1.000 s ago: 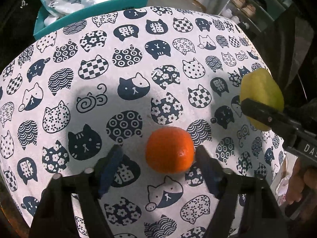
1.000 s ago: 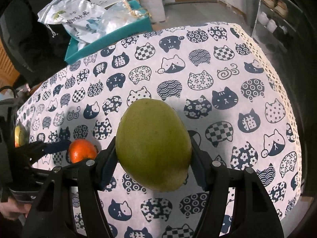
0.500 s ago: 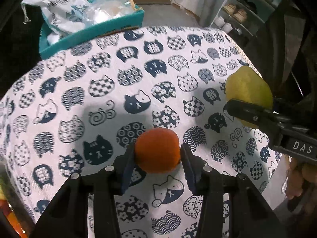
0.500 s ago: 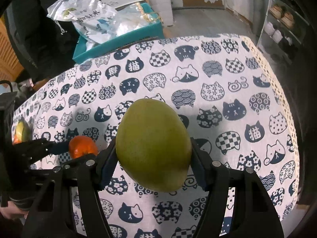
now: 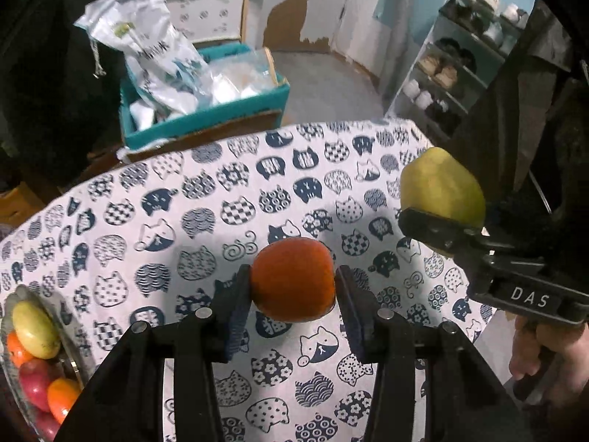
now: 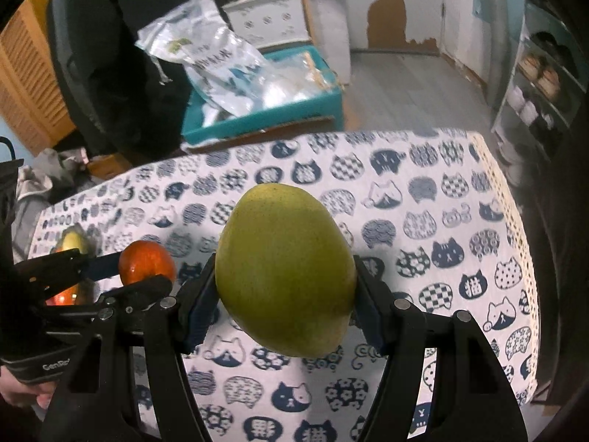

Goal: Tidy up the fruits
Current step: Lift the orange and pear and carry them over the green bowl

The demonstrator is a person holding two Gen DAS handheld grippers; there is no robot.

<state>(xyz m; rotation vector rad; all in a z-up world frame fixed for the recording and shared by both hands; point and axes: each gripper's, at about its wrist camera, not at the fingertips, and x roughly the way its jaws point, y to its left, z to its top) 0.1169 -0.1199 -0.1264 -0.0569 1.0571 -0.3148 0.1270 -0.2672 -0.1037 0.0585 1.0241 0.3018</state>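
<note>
The left tongs (image 5: 293,287) are clenched on a tangerine (image 5: 293,280), held clear above the worktop (image 5: 206,199) with its cat-print cloth. The right tongs (image 6: 285,291) grasp a green mango (image 6: 285,269), also lifted off the cloth. From the left wrist view the mango sits at two o'clock of the tangerine. A bowl of fruit (image 5: 11,364) lies at the cloth's edge, at eight o'clock. A teal box (image 5: 206,118) with plastic bags stands beyond the worktop at twelve o'clock.

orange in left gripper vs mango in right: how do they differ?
The orange is round and deep orange; the mango is oval and yellow-green. The orange looks smaller, barely filling the left gripper, while the mango bulges well above the right gripper. Both are clamped clear of the tablecloth.
</note>
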